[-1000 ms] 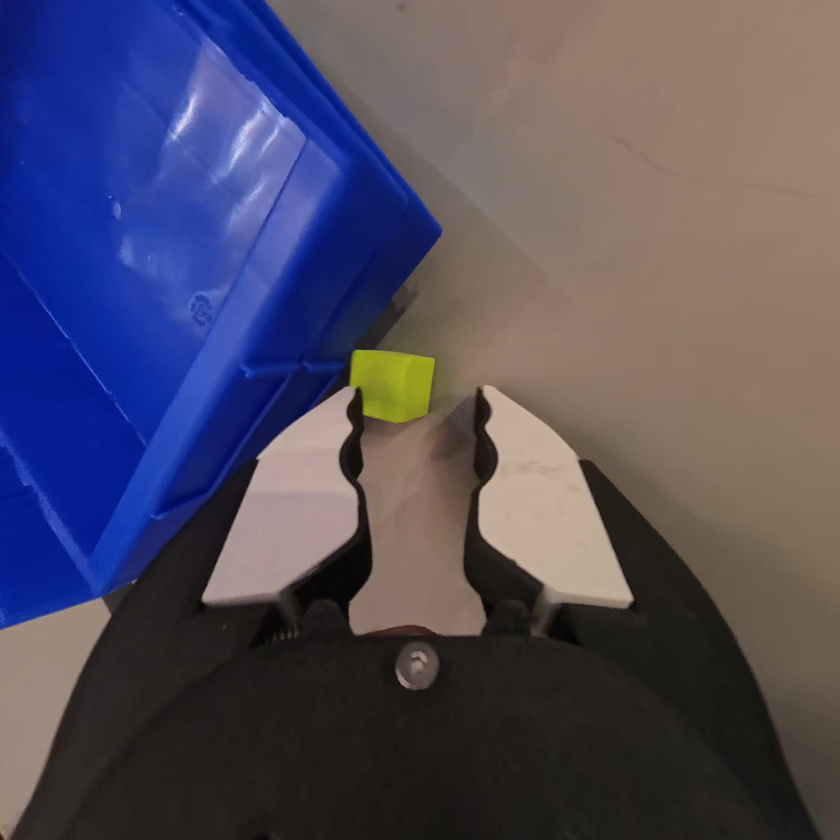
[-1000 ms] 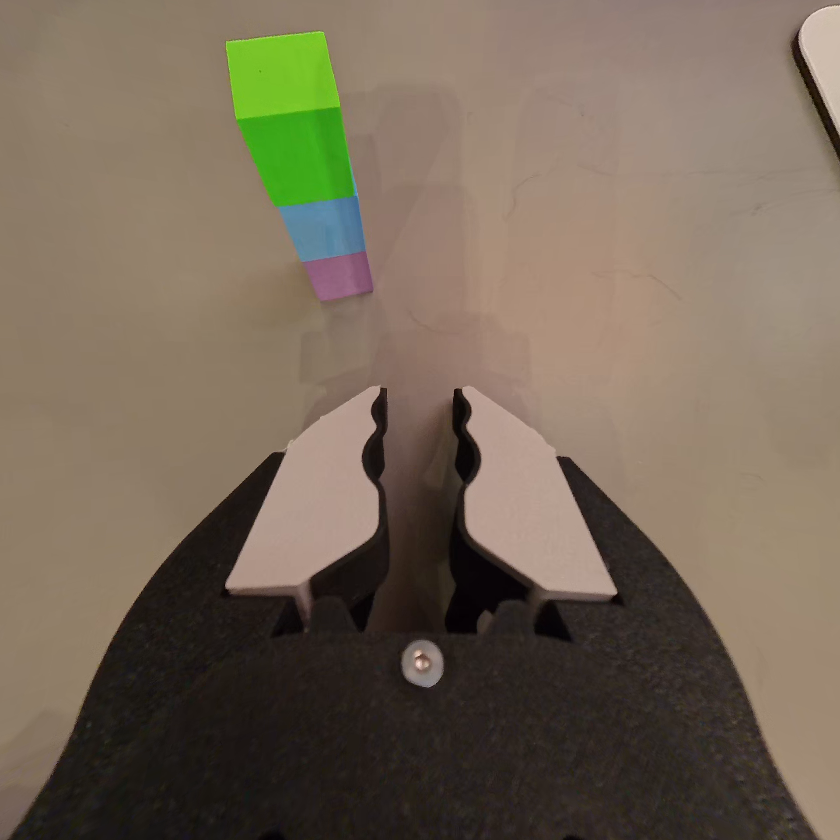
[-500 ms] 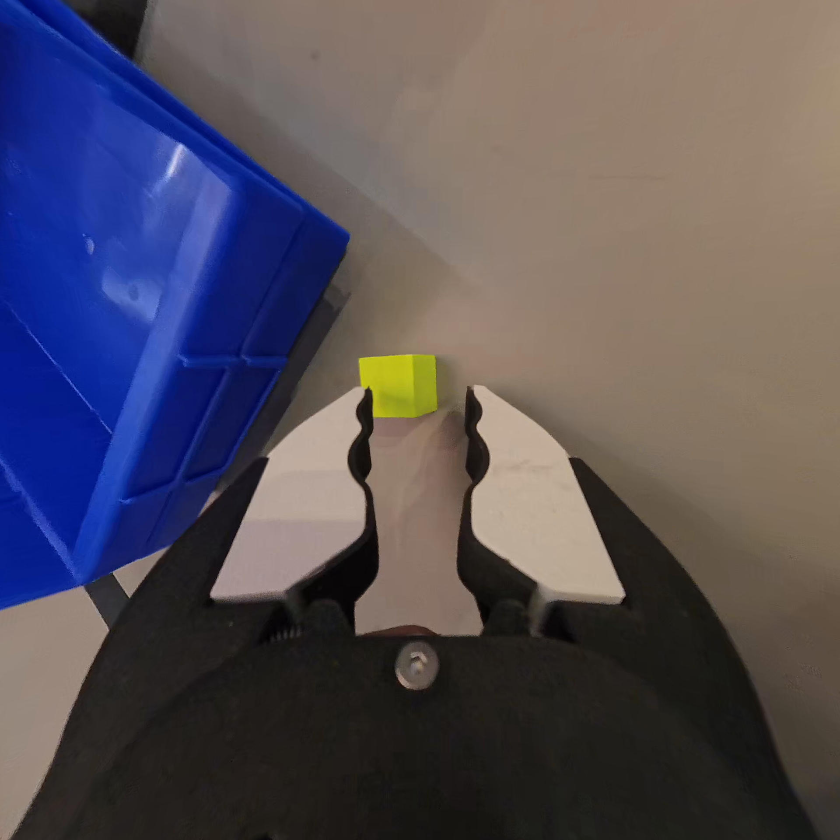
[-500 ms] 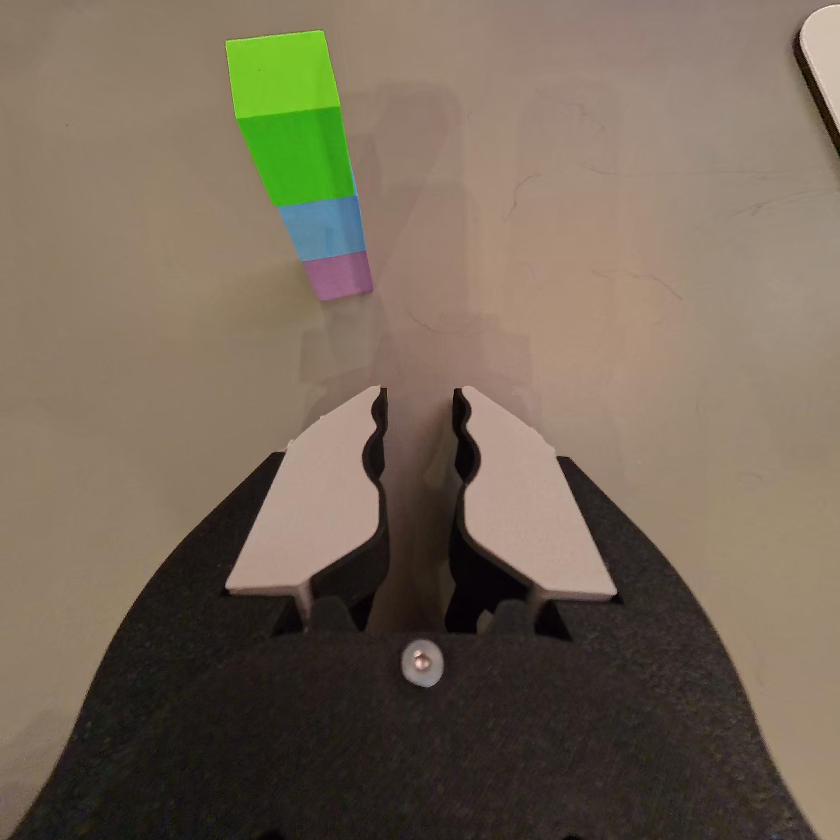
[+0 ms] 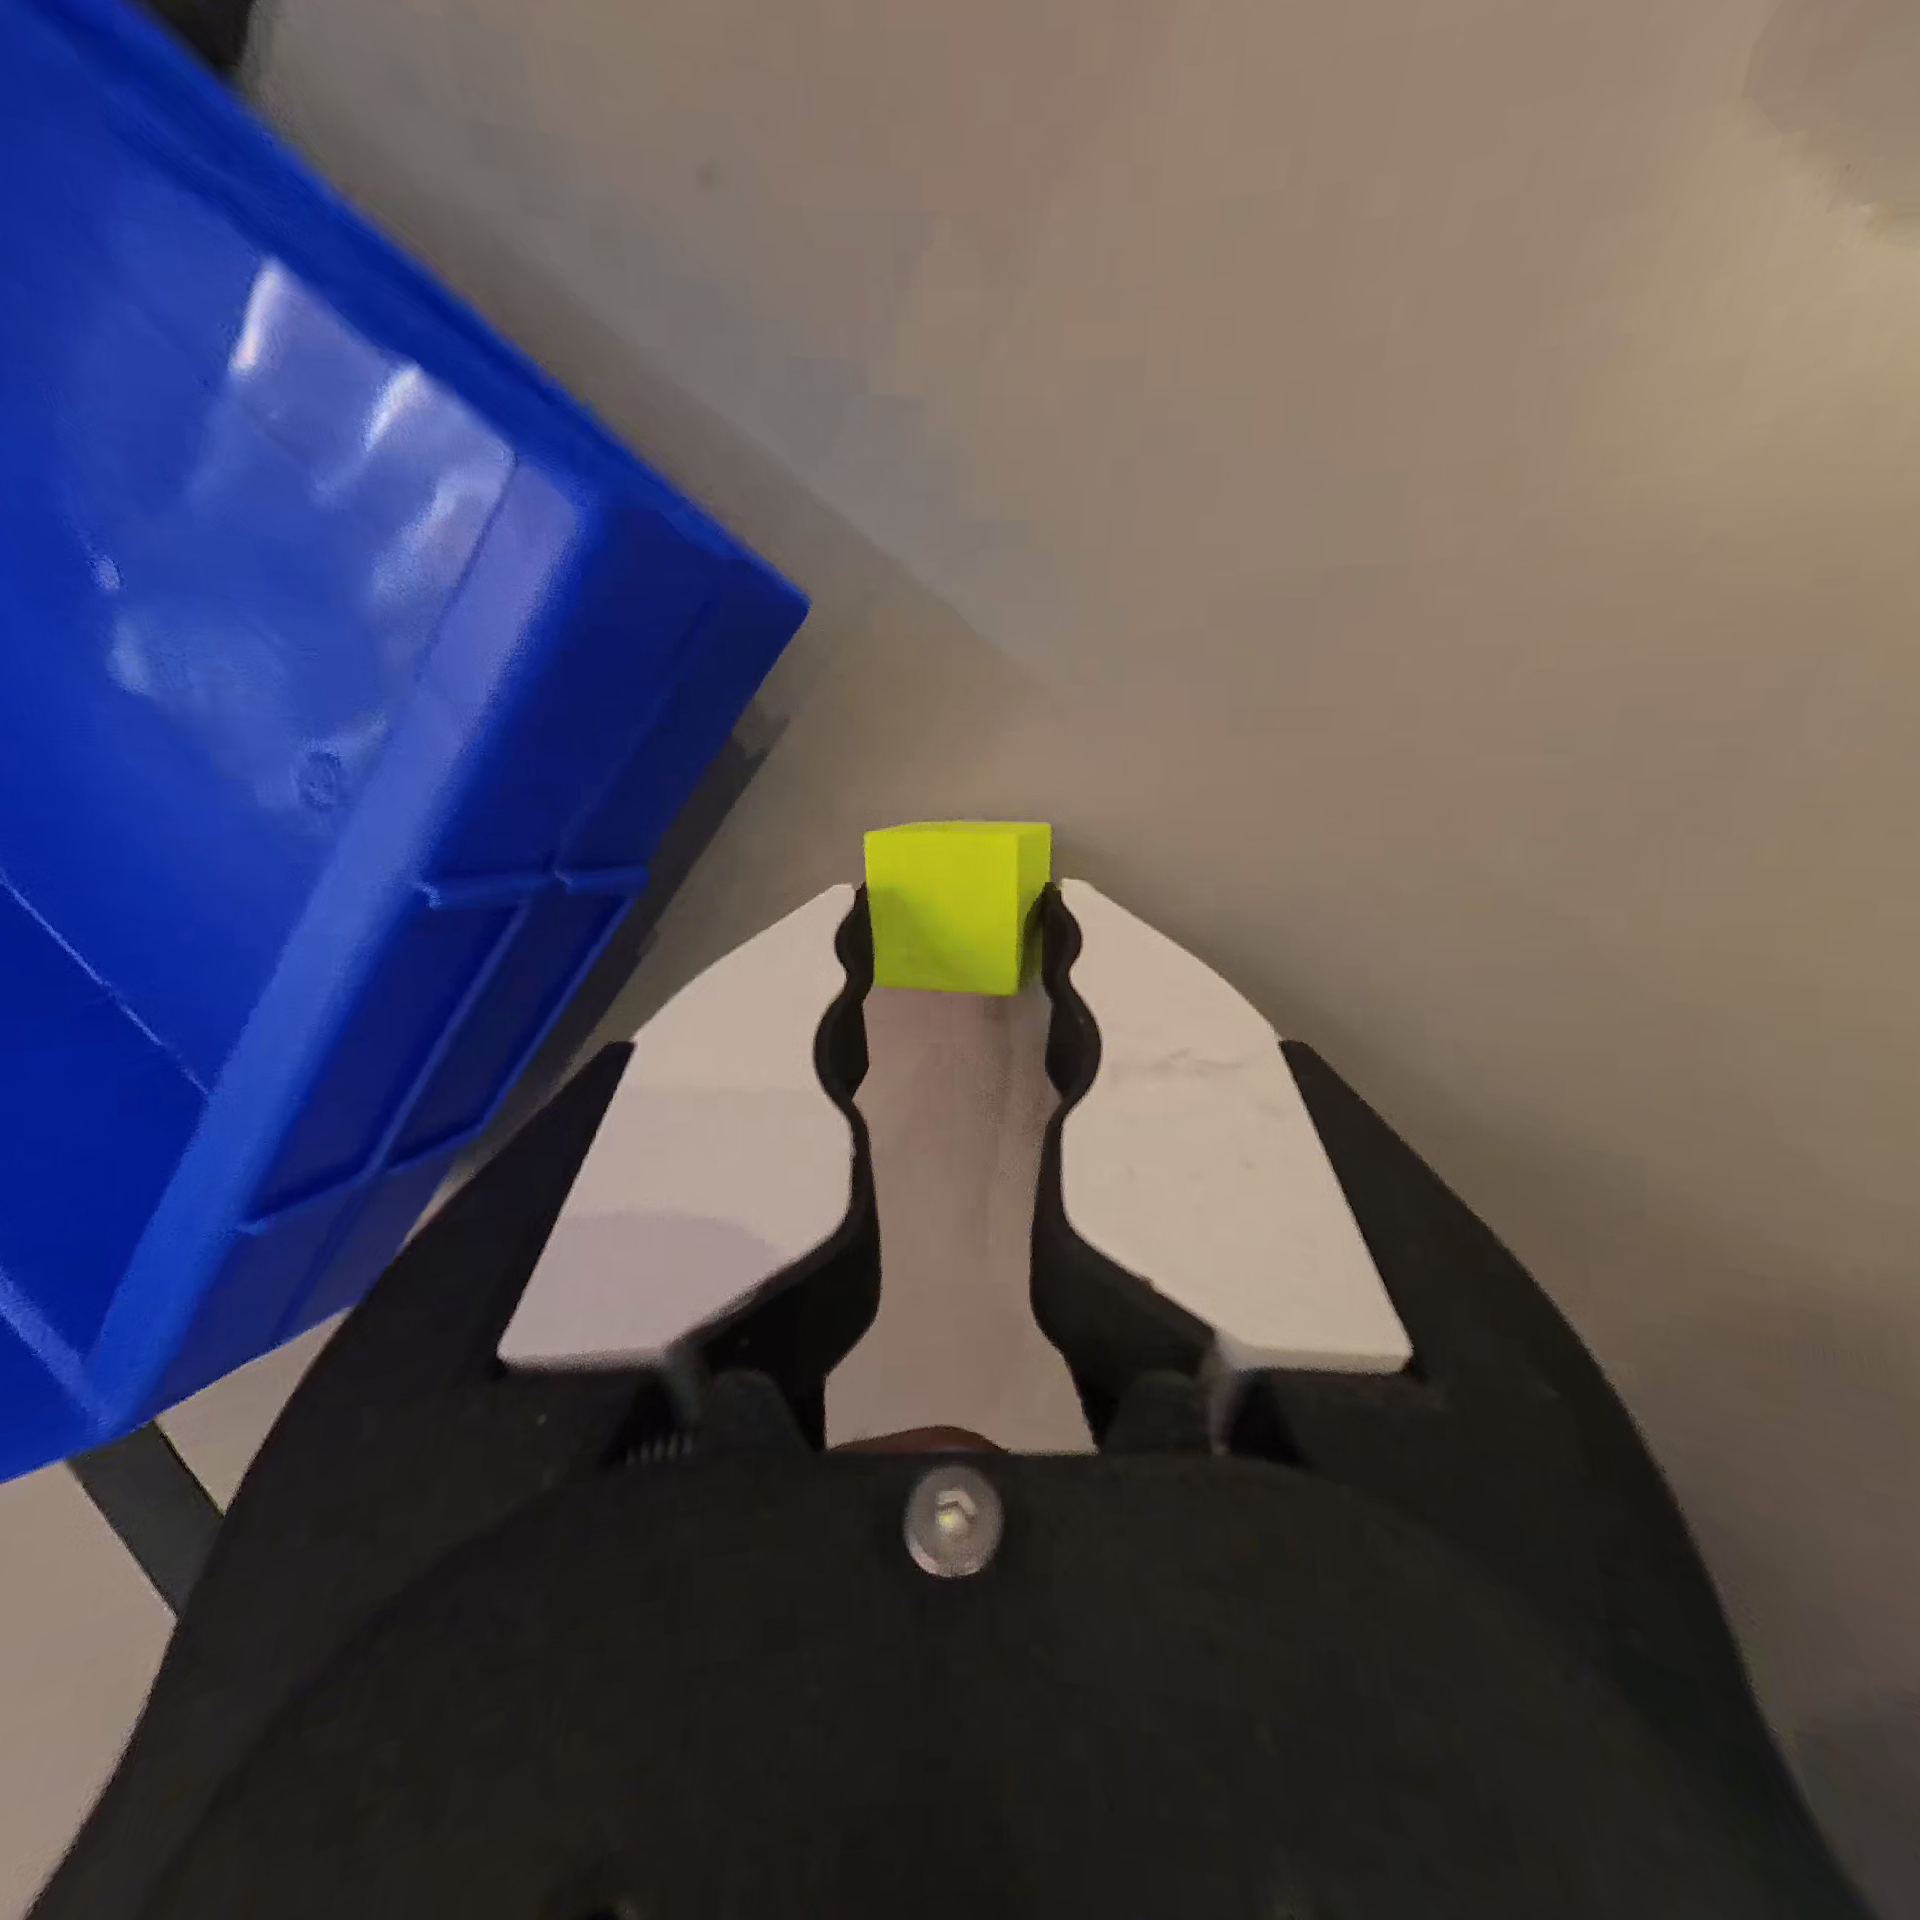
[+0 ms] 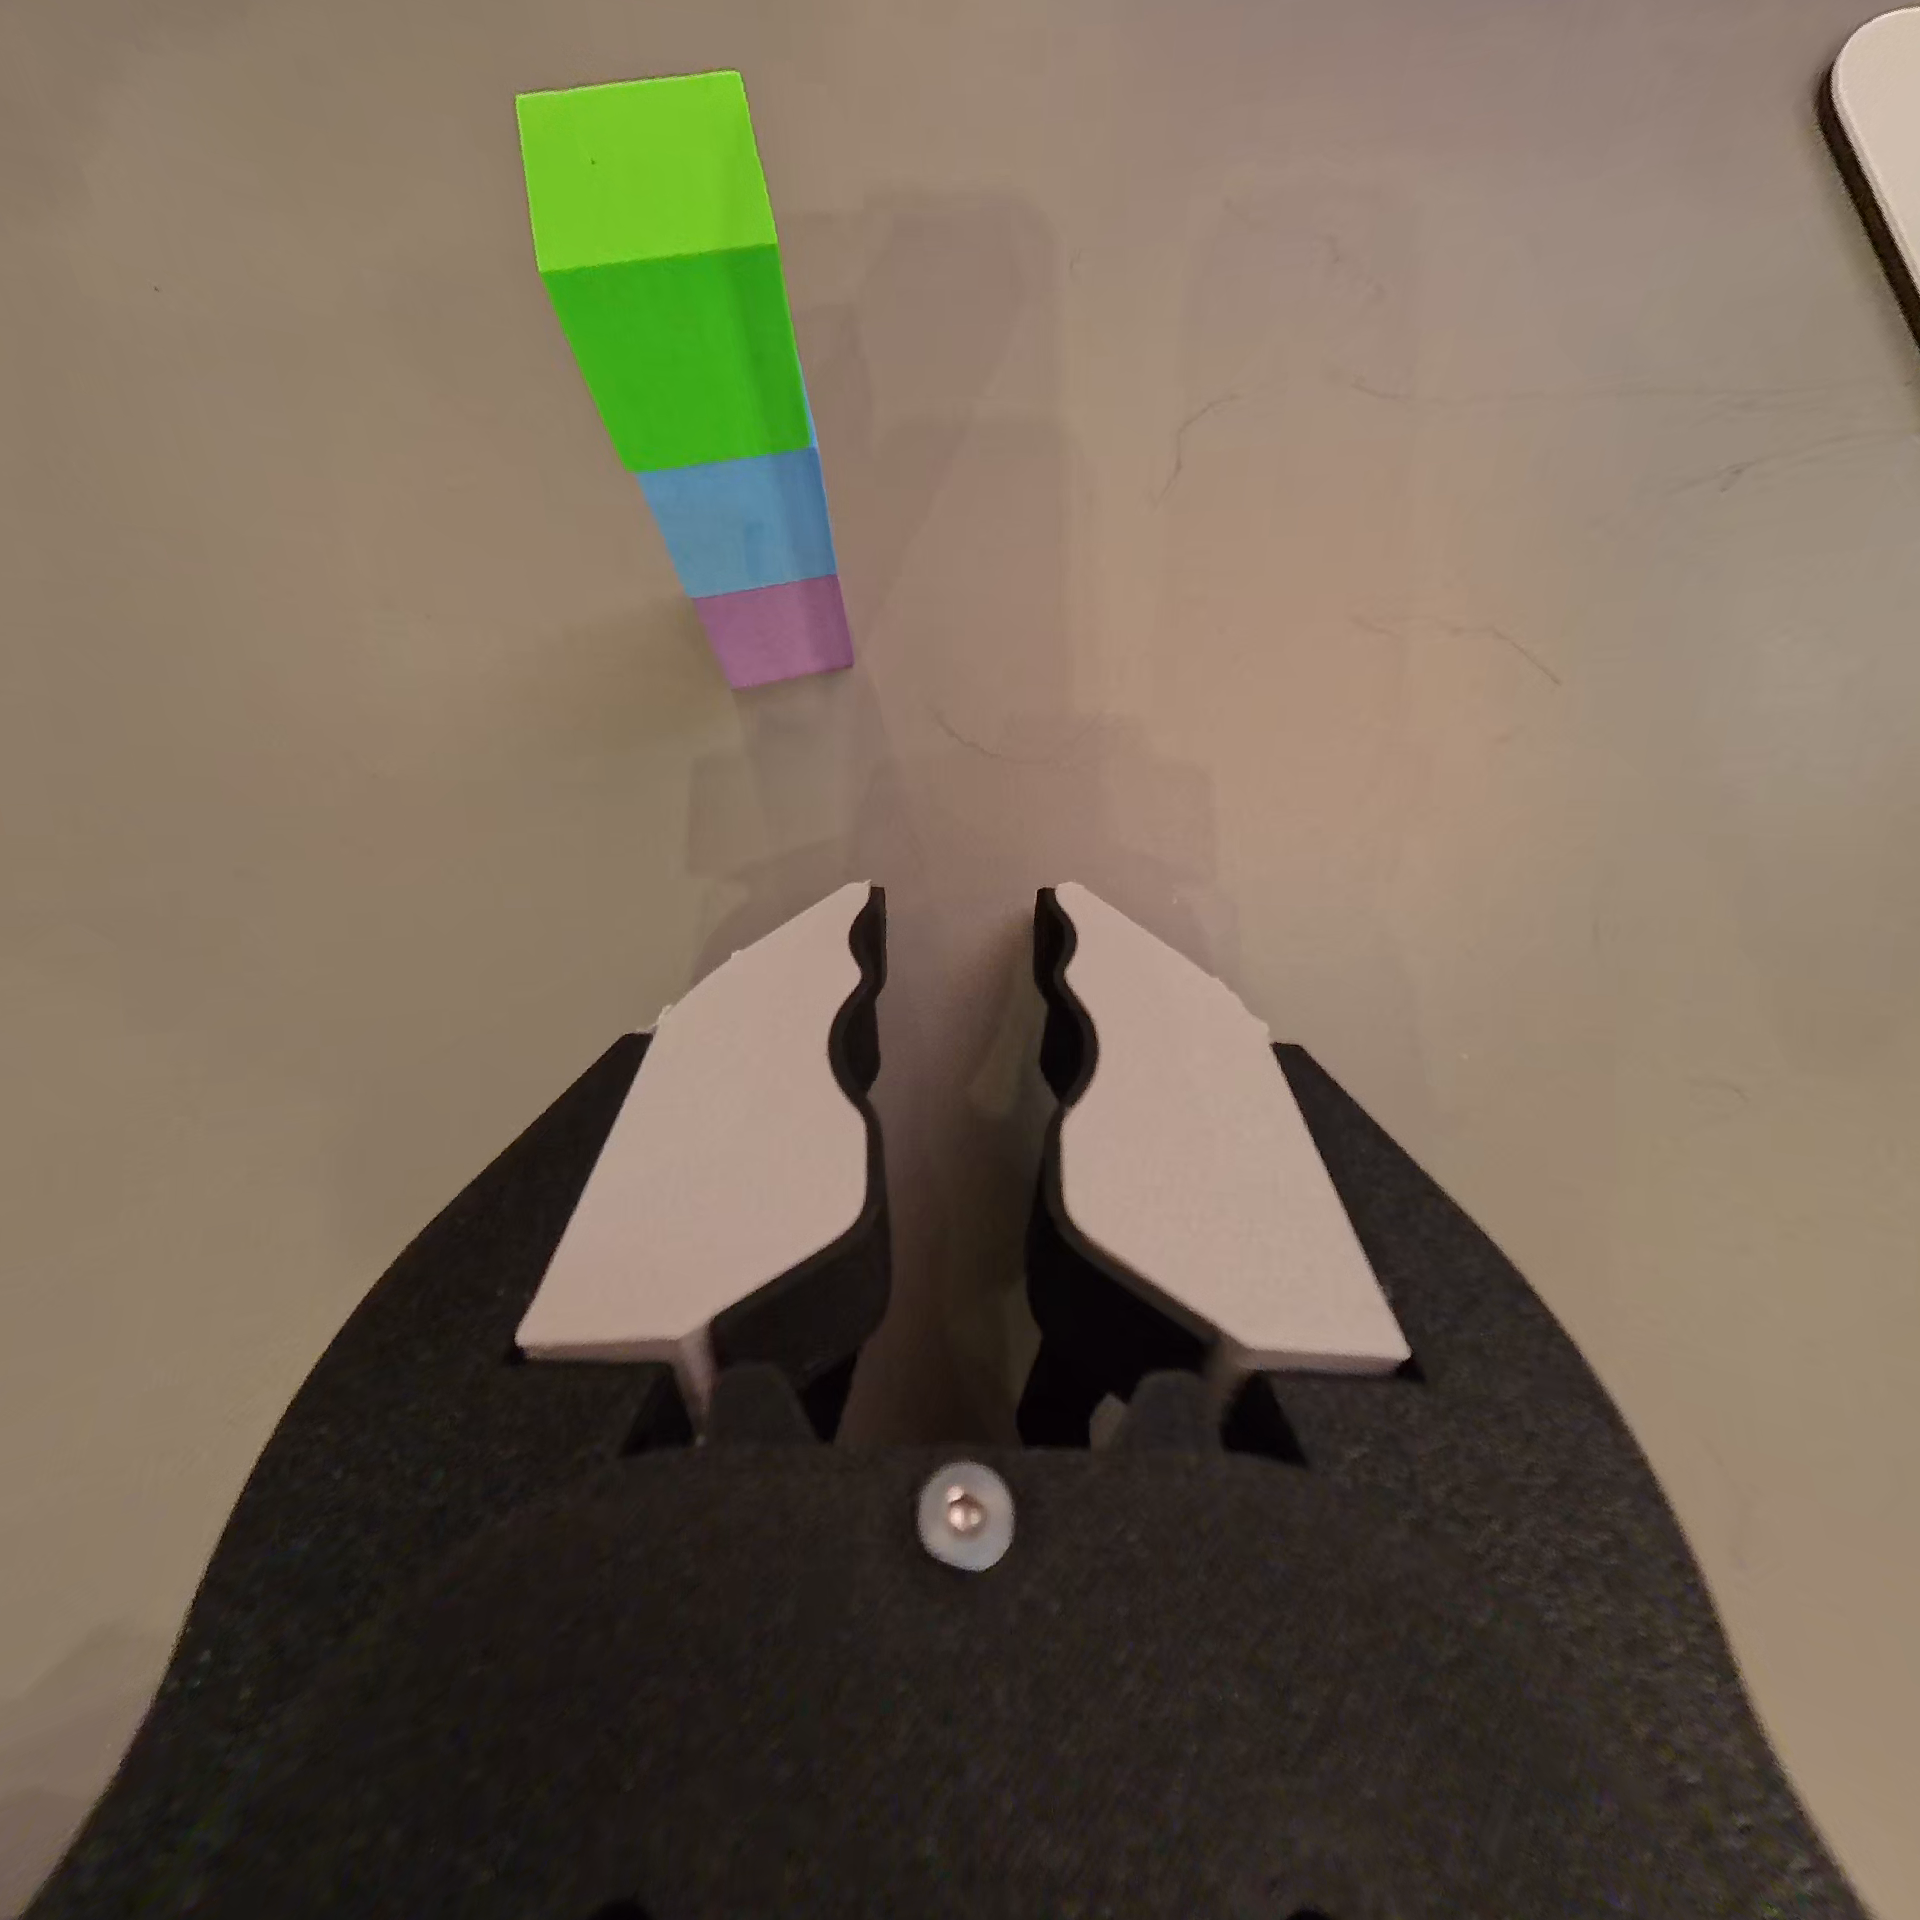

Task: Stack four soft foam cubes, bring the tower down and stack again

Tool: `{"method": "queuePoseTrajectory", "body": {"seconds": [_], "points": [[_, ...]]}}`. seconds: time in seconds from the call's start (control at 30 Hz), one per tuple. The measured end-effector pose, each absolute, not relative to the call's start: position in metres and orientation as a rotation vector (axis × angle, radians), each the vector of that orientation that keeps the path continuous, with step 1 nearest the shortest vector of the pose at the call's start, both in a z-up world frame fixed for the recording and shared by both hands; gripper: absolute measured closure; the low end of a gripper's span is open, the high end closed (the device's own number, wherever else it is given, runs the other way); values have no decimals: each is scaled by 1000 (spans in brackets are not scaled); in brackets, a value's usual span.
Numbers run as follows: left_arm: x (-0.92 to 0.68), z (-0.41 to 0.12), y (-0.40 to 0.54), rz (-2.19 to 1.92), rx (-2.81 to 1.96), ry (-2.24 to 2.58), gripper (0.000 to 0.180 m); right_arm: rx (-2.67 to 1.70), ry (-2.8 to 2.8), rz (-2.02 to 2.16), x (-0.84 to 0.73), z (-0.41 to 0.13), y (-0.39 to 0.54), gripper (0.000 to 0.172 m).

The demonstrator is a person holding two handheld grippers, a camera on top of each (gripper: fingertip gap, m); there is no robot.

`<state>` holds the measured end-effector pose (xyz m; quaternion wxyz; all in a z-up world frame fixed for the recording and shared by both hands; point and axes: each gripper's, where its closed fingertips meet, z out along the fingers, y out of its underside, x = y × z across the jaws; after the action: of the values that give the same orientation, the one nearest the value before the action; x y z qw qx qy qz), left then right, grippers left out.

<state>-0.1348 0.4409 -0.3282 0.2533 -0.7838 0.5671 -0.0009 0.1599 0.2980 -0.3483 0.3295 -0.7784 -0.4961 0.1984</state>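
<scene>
Stacking nears its end: left tool (image 5: 954,914) grips yellow cube (image 5: 951,902) beside blue bin (image 5: 312,675); right tool (image 6: 958,914) gapes empty near three-cube tower (image 6: 691,395), which needs careful topping.

A glossy blue bin (image 5: 312,727) stands on the grey table (image 5: 1351,520); perhaps a white tray (image 6: 1886,135).

I see a glossy plastic blue bin (image 5: 312,727), a matt foam yellow cube (image 5: 940,914), a smooth matt table (image 6: 1455,623), and matt white fingers (image 6: 748,1122) with black pads.
</scene>
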Motion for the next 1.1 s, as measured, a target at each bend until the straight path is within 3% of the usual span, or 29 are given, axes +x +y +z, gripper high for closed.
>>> {"method": "queuePoseTrajectory", "body": {"seconds": [0.27, 0.43, 1.1], "points": [[-31, -251, 373, -192, -1825, 1721, 150, -2035, -1302, 510, 160, -349, 298, 145], [27, -228, 332, -265, -1691, 1859, 150, -2030, -1296, 513, 160, -347, 298, 145], [93, -259, 293, -253, -1558, 2126, 150, -2035, -1295, 526, 160, -347, 298, 146]]}}
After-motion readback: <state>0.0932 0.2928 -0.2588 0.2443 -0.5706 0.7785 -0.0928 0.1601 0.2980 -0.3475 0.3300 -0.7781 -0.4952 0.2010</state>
